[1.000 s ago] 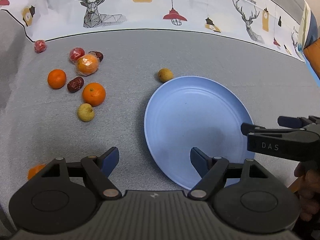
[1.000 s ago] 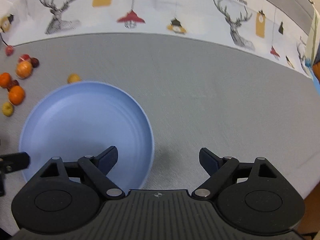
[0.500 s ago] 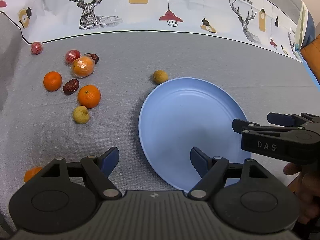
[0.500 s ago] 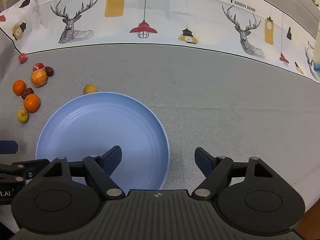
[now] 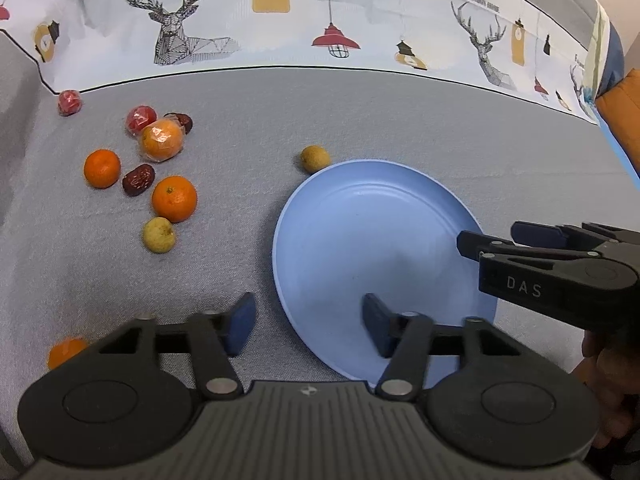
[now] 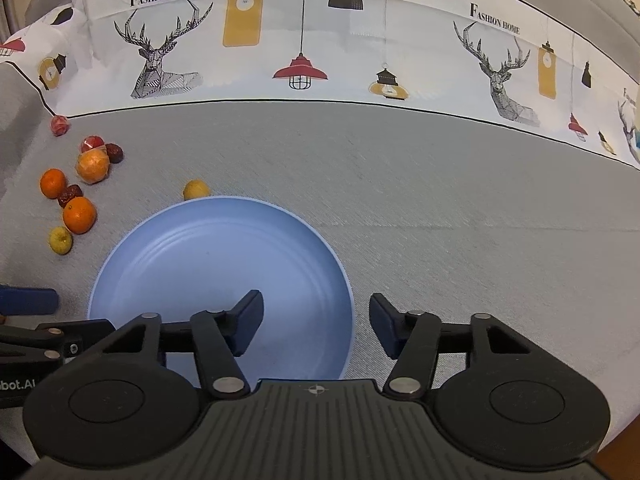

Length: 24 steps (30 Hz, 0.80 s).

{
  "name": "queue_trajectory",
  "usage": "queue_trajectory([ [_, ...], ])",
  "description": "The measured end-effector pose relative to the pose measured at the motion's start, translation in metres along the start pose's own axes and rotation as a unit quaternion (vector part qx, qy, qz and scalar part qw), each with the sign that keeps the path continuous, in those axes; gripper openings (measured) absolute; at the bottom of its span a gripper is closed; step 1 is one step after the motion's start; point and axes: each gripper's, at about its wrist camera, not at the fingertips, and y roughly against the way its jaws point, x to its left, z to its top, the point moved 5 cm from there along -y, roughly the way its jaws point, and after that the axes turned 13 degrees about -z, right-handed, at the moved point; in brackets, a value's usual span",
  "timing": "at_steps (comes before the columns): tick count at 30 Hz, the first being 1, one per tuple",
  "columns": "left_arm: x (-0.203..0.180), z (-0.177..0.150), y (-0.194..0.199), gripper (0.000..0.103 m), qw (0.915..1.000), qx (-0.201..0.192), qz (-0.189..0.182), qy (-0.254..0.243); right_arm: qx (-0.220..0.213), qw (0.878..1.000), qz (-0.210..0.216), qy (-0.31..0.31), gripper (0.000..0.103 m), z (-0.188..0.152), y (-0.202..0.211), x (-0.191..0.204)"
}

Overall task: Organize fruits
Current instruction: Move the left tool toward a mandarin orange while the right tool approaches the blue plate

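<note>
The left claw (image 5: 306, 326) stood wide open and empty, low over the near rim of the blue plate (image 5: 352, 240). The right claw (image 6: 316, 322) was equally open and empty over the plate's other side. The fruit lay apart on the grey worktop (image 5: 248, 120), left of the plate. The nearest orange (image 5: 174, 199) looked the likeliest first pick. It would pay to straddle it squarely, since a round fruit rolls off a glancing finger, and the yellow fruit (image 5: 159, 234) sat just beside it.
</note>
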Motion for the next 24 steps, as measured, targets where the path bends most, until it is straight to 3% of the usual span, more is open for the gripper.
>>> queue_trajectory([
  [3,-0.003,0.001,0.003,0.024,0.9999,-0.005,-0.002,-0.014,-0.007,1.000,0.008,-0.010,0.049,0.001,0.003,-0.001],
  [6,-0.001,0.004,0.010,0.022,0.9996,-0.015,0.006,-0.024,-0.014,1.000,0.017,-0.019,0.040,0.004,0.005,-0.004],
  [8,0.007,0.007,0.018,0.022,0.9994,-0.025,0.017,-0.015,-0.015,0.999,0.023,-0.026,0.040,0.006,0.006,-0.004],
  [10,0.022,0.010,0.029,0.024,0.9981,-0.035,0.051,-0.003,-0.014,0.999,0.031,-0.032,0.040,0.007,0.007,-0.002],
  [11,0.030,0.011,0.033,0.031,0.9972,-0.035,0.067,0.004,-0.014,0.999,0.035,-0.034,0.040,0.008,0.008,0.000],
  [12,0.041,0.010,0.037,0.046,0.9958,-0.032,0.085,0.017,-0.014,0.999,0.039,-0.033,0.040,0.009,0.008,0.002],
  [15,0.072,0.003,0.041,0.078,0.9875,-0.008,0.146,0.059,-0.015,0.998,0.055,-0.033,0.040,0.011,0.011,0.011],
  [17,0.091,-0.005,0.041,0.082,0.9801,0.009,0.175,0.093,-0.016,0.997,0.064,-0.031,0.040,0.013,0.013,0.020],
  [24,0.123,-0.019,0.041,0.082,0.9667,0.027,0.198,0.160,-0.021,0.995,0.095,-0.024,0.040,0.020,0.023,0.047],
])
